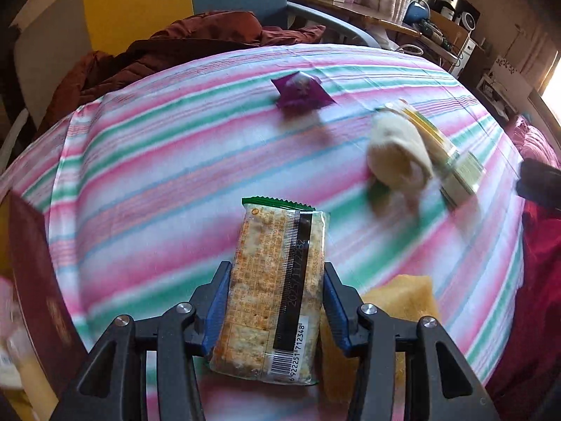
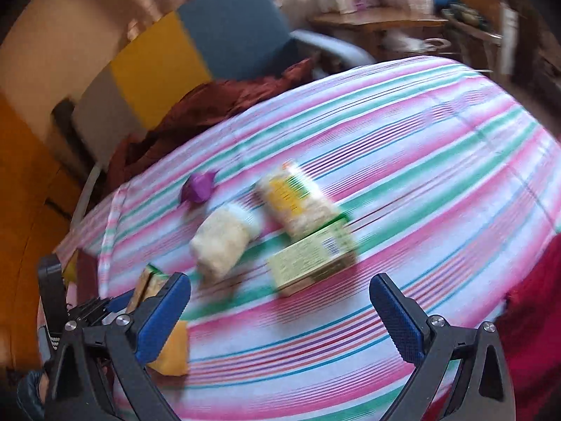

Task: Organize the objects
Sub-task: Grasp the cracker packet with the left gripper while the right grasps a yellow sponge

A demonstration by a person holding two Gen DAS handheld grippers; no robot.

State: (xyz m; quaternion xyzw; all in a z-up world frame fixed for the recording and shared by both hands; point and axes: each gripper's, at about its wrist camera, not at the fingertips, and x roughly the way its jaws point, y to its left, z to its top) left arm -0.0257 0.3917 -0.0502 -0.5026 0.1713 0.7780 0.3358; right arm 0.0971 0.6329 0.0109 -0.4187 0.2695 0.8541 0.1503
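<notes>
My left gripper (image 1: pixel 275 301) is shut on a clear cracker packet (image 1: pixel 273 291) with a green top edge, held above the striped tablecloth (image 1: pixel 157 175). A yellow packet (image 1: pixel 403 301) lies just right of it. Farther off lie a purple snack bag (image 1: pixel 301 91), a white roll-shaped packet (image 1: pixel 399 154) and a green box (image 1: pixel 463 179). My right gripper (image 2: pixel 280 301) is open and empty above the cloth, short of the green box (image 2: pixel 312 259), a cracker packet (image 2: pixel 298 203), the white packet (image 2: pixel 221 238) and the purple bag (image 2: pixel 198 189). The left gripper with its packet (image 2: pixel 147 284) shows at left.
A dark red box (image 1: pixel 38 287) stands at the table's left edge. A brown jacket (image 1: pixel 182 42) lies on a chair behind the table. A red cloth (image 2: pixel 536 315) hangs at the right edge. A cluttered desk (image 1: pixel 385 17) stands at the back.
</notes>
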